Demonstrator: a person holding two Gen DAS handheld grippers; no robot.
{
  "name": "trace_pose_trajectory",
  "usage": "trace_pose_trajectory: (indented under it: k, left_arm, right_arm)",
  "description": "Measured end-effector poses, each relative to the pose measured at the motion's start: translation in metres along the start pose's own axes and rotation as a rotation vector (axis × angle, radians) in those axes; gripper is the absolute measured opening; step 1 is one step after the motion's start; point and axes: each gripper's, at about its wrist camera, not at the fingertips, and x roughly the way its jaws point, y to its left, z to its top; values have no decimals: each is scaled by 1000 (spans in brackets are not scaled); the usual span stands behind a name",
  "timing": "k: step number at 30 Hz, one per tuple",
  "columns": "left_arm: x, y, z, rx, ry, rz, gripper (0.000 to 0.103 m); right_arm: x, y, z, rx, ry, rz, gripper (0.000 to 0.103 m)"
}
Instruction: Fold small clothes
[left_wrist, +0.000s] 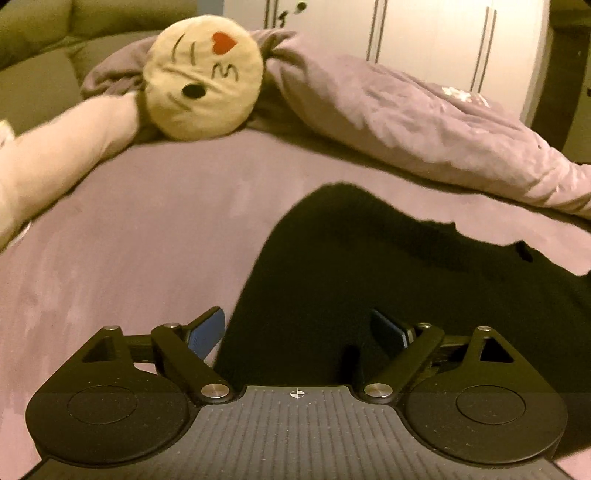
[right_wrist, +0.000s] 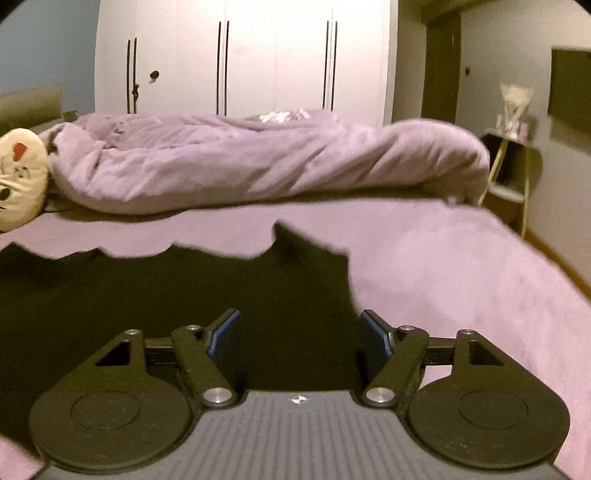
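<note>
While both jaws stand wide apart, neither tool holds anything. Left tool (left_wrist: 297, 334): blue pads spread, low over the left edge of a black garment (left_wrist: 388, 280); the left pad sits over bare bed sheet (left_wrist: 147, 251), the right pad over black cloth. Can't tell if the pads touch the fabric.

Right tool (right_wrist: 299, 334): same wide spread, over the garment's (right_wrist: 184, 288) right edge; the left pad is over cloth, the right pad at the cloth's border with the sheet (right_wrist: 461, 266).

Garment lies flat on the purple bed, spread from 6 to 12 o'clock ahead of both tools. Its far hem looks wavy, with a small peak sticking up at 12 o'clock in the right wrist view. Too dark to read the type of clothing.

Farther out: crumpled purple duvet (right_wrist: 258, 162) across the bed at 12 o'clock in the right view, 1–2 o'clock in the left. Round cream face cushion (left_wrist: 203, 77) with a red heart at 11 o'clock in the left view, touching the duvet. Pale pink plush limb (left_wrist: 66, 147) at 10 o'clock. White wardrobe (right_wrist: 258, 55) behind the bed; side table (right_wrist: 509, 166) at 2 o'clock.
</note>
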Motion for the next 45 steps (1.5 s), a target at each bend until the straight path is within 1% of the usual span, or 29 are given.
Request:
trace_pose_trajectory:
  k: [3, 8, 9, 10, 11, 12, 13, 14, 15, 17, 18, 19, 21, 24, 27, 28, 29, 30, 31, 32, 34, 35, 36, 37, 38, 39, 40, 42, 45]
  left_arm:
    - [23, -4, 21, 20, -22, -9, 95]
    - [65, -16, 40, 50, 20, -45, 95]
    - [74, -19, 42, 61, 36, -49, 91]
    - [80, -22, 42, 70, 49, -55, 82]
    - [88, -24, 42, 75, 68, -67, 75]
    - [94, -25, 43, 78, 83, -63, 56]
    - [98, -26, 43, 78, 91, -60, 50]
    - [101, -26, 43, 74, 92, -69, 45]
    - [101, -26, 43, 73, 83, -84, 32]
    - [96, -26, 46, 67, 54, -98, 26]
    - [92, -24, 49, 60, 32, -97, 17]
    - [89, -21, 53, 42, 9, -104, 15]
    - [81, -15, 61, -4, -36, -117, 14]
    - [73, -16, 72, -28, -107, -100, 14]
    - [76, -24, 76, -33, -136, -47, 17]
    - [82, -28, 75, -15, -124, -30, 23]
    - [87, -33, 72, 10, -109, 10, 27]
    - [88, -36, 69, 29, -103, 50, 25]
    - [86, -39, 65, 45, -103, 73, 30]
    - [81, -39, 61, 47, -110, 66, 34]
    - [67, -41, 53, 45, -136, 48, 55]
    - [57, -45, 47, 39, -157, 44, 58]
    - [49, -49, 42, 35, -174, 26, 65]
    - [43, -57, 35, 37, -183, -13, 79]
    - [40, -66, 28, 47, -175, -47, 86]
    - [41, -74, 22, 55, -166, -64, 93]
    - [42, -83, 15, 68, -151, -76, 93]
    - [52, -97, 0, 107, -100, -85, 94]
    - [75, -97, -19, 162, -3, -30, 93]
  right_arm:
    - [30, -1, 23, -64, -17, -15, 74]
    - [93, 5, 45, -157, 67, -44, 75]
    - [103, 6, 46, -175, 87, -32, 74]
    - [110, 9, 46, -199, 96, -20, 68]
    - [116, 14, 46, -234, 102, -6, 58]
    - [120, 18, 45, -266, 110, 0, 29]
    - [124, 24, 43, -301, 120, -3, 10]
    - [127, 28, 42, -320, 131, 13, 10]
    - [127, 31, 42, -328, 127, 22, 10]
    - [120, 34, 41, -350, 81, 8, 9]
    - [115, 34, 44, -345, 45, 6, 9]
    - [109, 33, 48, -335, 15, -5, 8]
    - [104, 28, 60, -297, -41, -32, 8]
    - [103, 22, 75, -241, -77, -80, 8]
    - [115, 23, 77, -232, -68, -136, 9]
    - [121, 23, 75, -233, -58, -152, 13]
    - [127, 24, 72, -228, -40, -176, 18]
    - [133, 23, 68, -217, -16, -191, 21]
    - [134, 21, 67, -197, -3, -207, 21]
    - [129, 19, 66, -167, -8, -213, 21]
    - [111, 17, 62, -94, -33, -153, 26]
    - [99, 20, 58, -62, -46, -94, 28]
    - [88, 25, 52, -41, -59, -38, 32]
    - [78, 32, 46, -18, -73, 16, 41]
    - [71, 40, 40, -2, -77, 79, 47]
    - [65, 51, 32, 8, -77, 138, 55]
    - [62, 59, 25, 19, -80, 169, 61]
    - [63, 74, 13, -8, -72, 184, 62]
    - [75, 80, -2, -94, -29, 103, 65]
